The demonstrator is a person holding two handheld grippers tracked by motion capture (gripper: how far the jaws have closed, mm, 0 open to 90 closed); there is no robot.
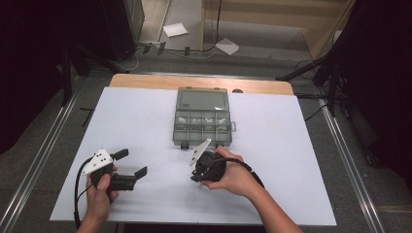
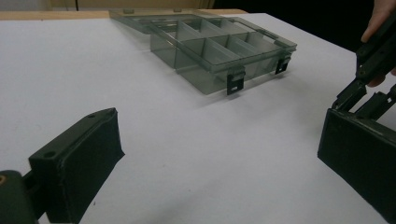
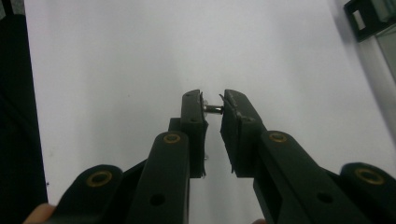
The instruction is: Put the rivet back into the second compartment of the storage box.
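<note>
A clear grey compartment box [image 1: 202, 127] lies on the white table sheet [image 1: 272, 160] with its lid [image 1: 202, 100] folded open at the back; the left gripper view shows it [image 2: 219, 46] ahead. My right gripper [image 3: 214, 100] is shut on a small metal screw [image 3: 215, 109], pinched crosswise between the tips just above the sheet. From above, that right gripper [image 1: 199, 174] sits in a hand just in front of the box. My left gripper [image 1: 131, 162] rests at the front left, open wide with nothing between its pads [image 2: 84, 158].
Pale specks show in the box's front compartments [image 1: 203, 119]. The box's black latches [image 2: 236, 83] face me. The wooden table edge [image 1: 145, 81] runs behind the sheet, with cables and papers on the floor beyond. In the left gripper view, the right gripper [image 2: 373, 60] shows at right.
</note>
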